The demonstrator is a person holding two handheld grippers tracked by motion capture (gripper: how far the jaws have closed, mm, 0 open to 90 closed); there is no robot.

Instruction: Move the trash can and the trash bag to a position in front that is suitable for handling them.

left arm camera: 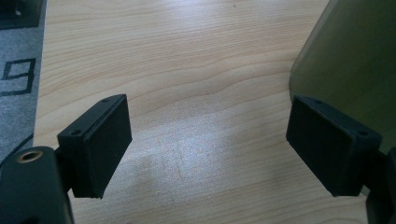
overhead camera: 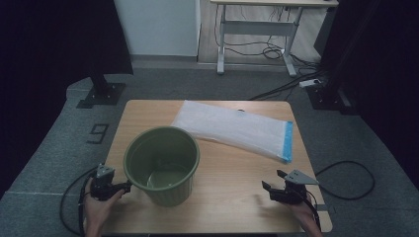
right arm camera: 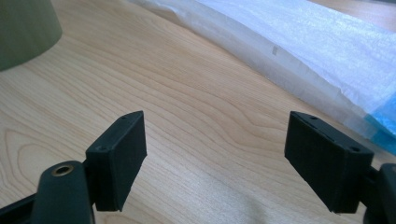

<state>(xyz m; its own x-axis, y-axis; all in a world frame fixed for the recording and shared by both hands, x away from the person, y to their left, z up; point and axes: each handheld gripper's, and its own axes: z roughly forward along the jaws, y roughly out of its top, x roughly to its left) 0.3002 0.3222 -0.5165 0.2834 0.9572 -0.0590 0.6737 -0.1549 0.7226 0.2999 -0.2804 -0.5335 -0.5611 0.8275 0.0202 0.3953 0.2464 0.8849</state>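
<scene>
On the wooden desk (overhead camera: 232, 182) nothing looks started yet. Its biggest item, a flat white plastic bag (overhead camera: 232, 128) with a blue strip along one end, lies unopened across the far half, angled toward the right edge. Nearer the person, left of centre, stands the green bin (overhead camera: 162, 165), upright and bare inside, no liner over its rim. By my reading the work is to line the bin with that bag, and every part of it remains: picking the bag up, opening it, and fitting it over the rim.

Smaller still are the two tools. The left gripper (overhead camera: 123, 187) sits at the near left corner with its jaws wide, holding nothing, one pad just beside the bin's wall; whether it touches I cannot tell. The right gripper (overhead camera: 274, 185) hovers at the near right, jaws also wide and empty, pointed toward the bag but well apart from it.
</scene>
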